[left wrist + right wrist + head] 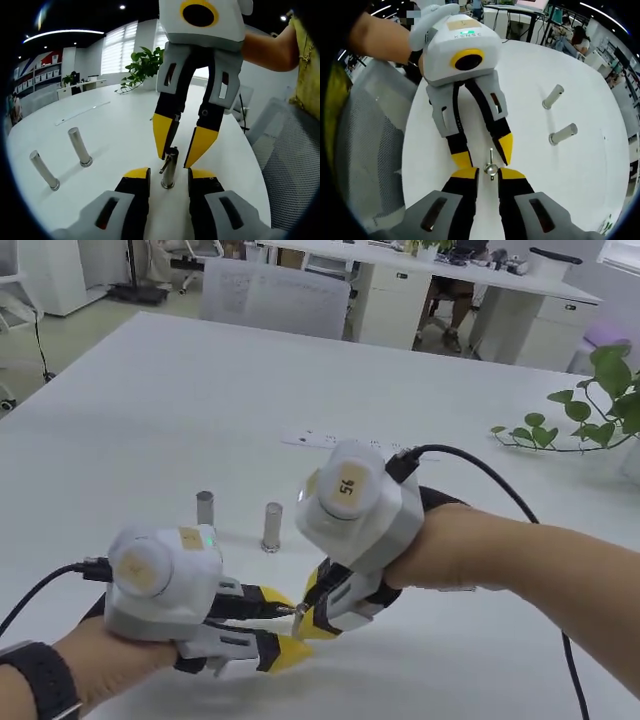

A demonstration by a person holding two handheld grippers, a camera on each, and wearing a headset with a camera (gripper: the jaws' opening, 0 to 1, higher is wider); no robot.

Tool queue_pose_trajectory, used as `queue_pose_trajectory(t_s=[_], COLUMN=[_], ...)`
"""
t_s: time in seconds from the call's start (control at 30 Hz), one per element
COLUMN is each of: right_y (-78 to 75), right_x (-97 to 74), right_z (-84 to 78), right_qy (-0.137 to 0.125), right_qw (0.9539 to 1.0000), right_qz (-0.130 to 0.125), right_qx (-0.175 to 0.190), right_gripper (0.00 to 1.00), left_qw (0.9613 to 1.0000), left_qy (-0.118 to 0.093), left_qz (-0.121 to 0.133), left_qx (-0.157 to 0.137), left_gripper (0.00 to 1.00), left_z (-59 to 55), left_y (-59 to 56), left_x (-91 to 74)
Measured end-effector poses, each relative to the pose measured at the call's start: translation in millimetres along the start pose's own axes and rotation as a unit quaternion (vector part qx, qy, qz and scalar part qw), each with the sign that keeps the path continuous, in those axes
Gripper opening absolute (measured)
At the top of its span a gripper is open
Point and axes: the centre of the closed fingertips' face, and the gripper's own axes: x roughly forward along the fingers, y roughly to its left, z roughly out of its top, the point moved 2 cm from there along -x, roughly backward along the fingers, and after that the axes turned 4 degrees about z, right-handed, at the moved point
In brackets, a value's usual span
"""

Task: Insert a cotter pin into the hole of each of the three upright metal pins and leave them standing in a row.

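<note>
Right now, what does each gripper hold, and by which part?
Left gripper holds nothing: its jaws flank the upright silver metal pin with gaps. Right gripper, at the thin cotter pin: cannot tell.

White-bodied left gripper [282, 626] and right gripper [313, 611] have black, yellow-tipped jaws and black cables [500, 486].

Head view high, looking down across the table [150, 390], gripper views low, close, facing each other — both share one pin [170, 167] toward 6 o'clock.
</note>
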Motion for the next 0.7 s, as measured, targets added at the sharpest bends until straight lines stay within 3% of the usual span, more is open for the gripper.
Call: queue_pose_trajectory(t_s=[0.27, 0.7], right_y=[-2.6, -3.7], right_x=[4.3, 8.7], right_z=[2.9, 2.4], right_qy=[-0.014, -0.011], right_qw=[0.9999, 0.9998], right_qz=[0.000, -0.001], right_qx=[0.001, -0.015], right_gripper=[0.16, 0.13], left_qw=[1.0000, 0.9995], left_qy=[0.000, -0.023], left_qz=[0.001, 0.020], left_qx=[-0.005, -0.005], left_gripper=[0.41, 0.40], left_z=[2.9, 10.4], left_y=[-4.0, -9.8], left_x=[-17.8, -51.1])
